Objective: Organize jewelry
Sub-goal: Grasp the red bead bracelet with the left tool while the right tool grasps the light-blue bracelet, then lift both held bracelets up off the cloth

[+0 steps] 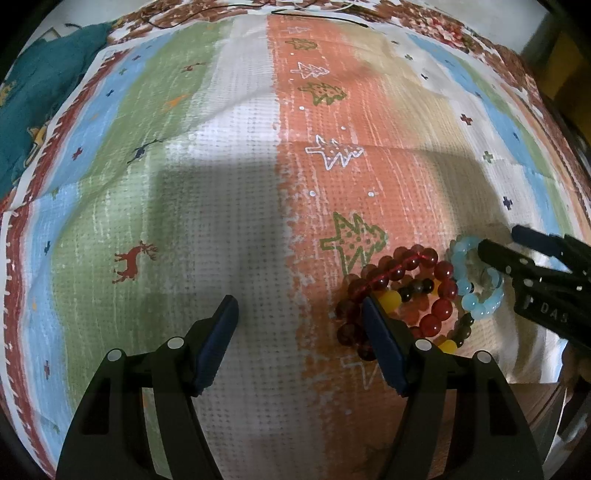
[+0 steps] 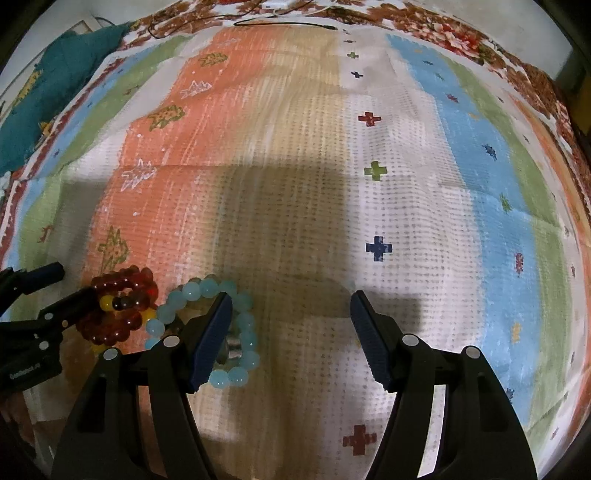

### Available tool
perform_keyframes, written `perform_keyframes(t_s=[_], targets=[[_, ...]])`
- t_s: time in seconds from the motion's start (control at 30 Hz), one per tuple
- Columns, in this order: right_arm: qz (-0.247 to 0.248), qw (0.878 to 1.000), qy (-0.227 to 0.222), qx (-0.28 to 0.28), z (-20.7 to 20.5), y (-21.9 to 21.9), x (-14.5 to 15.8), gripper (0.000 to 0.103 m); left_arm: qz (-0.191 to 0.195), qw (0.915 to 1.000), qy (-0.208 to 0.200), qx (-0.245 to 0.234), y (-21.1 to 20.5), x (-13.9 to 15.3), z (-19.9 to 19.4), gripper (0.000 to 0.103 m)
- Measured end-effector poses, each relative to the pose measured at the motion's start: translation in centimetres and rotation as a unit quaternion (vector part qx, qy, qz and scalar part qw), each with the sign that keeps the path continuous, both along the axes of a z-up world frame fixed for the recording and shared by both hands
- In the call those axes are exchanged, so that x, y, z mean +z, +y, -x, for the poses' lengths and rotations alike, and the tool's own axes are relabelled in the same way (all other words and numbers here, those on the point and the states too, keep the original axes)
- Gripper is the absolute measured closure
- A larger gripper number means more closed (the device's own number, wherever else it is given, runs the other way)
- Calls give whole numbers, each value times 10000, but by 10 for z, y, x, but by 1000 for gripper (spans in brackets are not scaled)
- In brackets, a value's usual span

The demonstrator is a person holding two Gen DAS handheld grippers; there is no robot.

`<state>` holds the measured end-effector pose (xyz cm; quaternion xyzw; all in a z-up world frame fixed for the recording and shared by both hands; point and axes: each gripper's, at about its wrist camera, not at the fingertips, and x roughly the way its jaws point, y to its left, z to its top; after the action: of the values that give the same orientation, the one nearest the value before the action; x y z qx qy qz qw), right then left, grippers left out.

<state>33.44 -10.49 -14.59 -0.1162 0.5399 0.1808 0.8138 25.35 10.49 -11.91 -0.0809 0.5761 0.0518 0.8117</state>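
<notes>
A red bead bracelet point(image 1: 410, 266) lies in a pile with a yellow and dark bead bracelet point(image 1: 417, 290) on the patterned cloth. A pale blue bead bracelet point(image 1: 476, 295) lies just right of them. My left gripper point(image 1: 299, 306) is open and empty, its right finger over the pile's left edge. My right gripper point(image 2: 290, 299) is open and empty; its left finger sits over the blue bracelet point(image 2: 192, 291). The red bracelet point(image 2: 122, 284) shows left of it. The right gripper point(image 1: 495, 243) also shows in the left wrist view.
A striped cloth point(image 1: 240, 166) with tree, deer and cross prints covers the surface. A teal fabric point(image 1: 40, 81) lies at the far left. A thin dark cable point(image 2: 280, 23) runs along the far edge.
</notes>
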Motion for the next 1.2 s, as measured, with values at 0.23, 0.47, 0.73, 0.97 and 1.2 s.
perform_keyframes(t_s=[0.23, 0.47, 0.73, 0.97, 1.2], targets=[[281, 9992, -33, 278, 6, 8, -5, 46, -330, 9993, 52, -190, -11, -4, 1, 38], [147, 9988, 94, 452, 8, 11, -5, 75, -253, 9991, 62, -336, -11, -2, 2, 68], [-77, 9992, 171, 342, 7, 4, -2, 91, 54, 9997, 83, -202, -1, 1, 3, 90], [-131, 9990, -40, 431, 16, 2, 20, 91, 214, 9996, -121, -172, 3, 21, 7, 90], [-285, 9983, -168, 479, 31, -5, 41, 91, 316, 9978, -546, -226, -3, 51, 21, 90]])
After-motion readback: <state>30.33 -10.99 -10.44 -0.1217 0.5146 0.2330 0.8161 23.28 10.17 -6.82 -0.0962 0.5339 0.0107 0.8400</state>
